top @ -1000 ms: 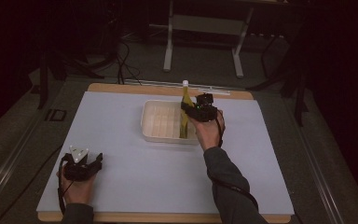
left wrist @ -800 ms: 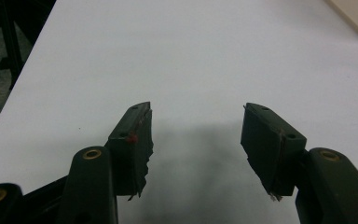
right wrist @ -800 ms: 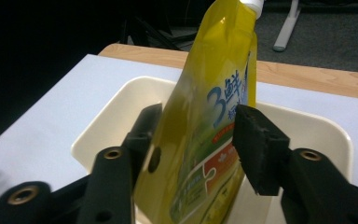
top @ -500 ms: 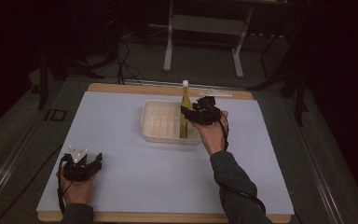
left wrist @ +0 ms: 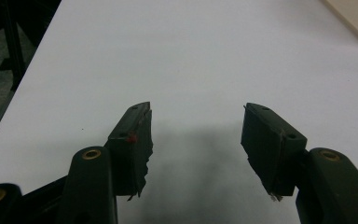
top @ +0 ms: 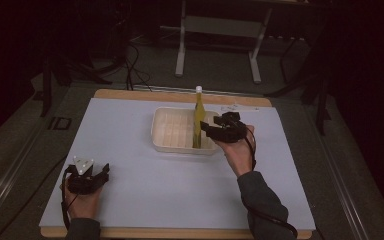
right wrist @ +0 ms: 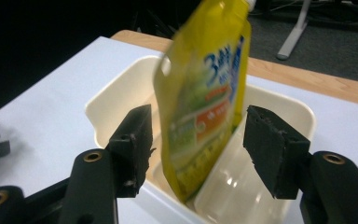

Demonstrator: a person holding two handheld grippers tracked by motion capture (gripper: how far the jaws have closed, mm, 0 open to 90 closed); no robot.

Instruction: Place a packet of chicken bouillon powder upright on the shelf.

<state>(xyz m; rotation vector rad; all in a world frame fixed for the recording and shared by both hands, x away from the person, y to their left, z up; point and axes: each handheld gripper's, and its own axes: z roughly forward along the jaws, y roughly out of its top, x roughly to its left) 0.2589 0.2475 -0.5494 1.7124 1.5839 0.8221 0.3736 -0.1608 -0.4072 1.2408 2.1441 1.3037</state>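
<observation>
The yellow spouted drink pouch (right wrist: 205, 93) stands upright in the white tub (top: 170, 132). The right gripper (top: 219, 131), jaws just opened, brackets it untouching; the left gripper (top: 91, 176) rests open on the bench (top: 130, 125).

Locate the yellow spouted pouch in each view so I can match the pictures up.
High view: the yellow pouch stands upright in the cream tub, centre of the table, just left of the right claw.
Left gripper view: the pouch is out of frame; a cream edge, probably the tub, sits top right.
Right gripper view: the pouch is centred, between open jaws.
Shared landmark: the cream tub.
</observation>
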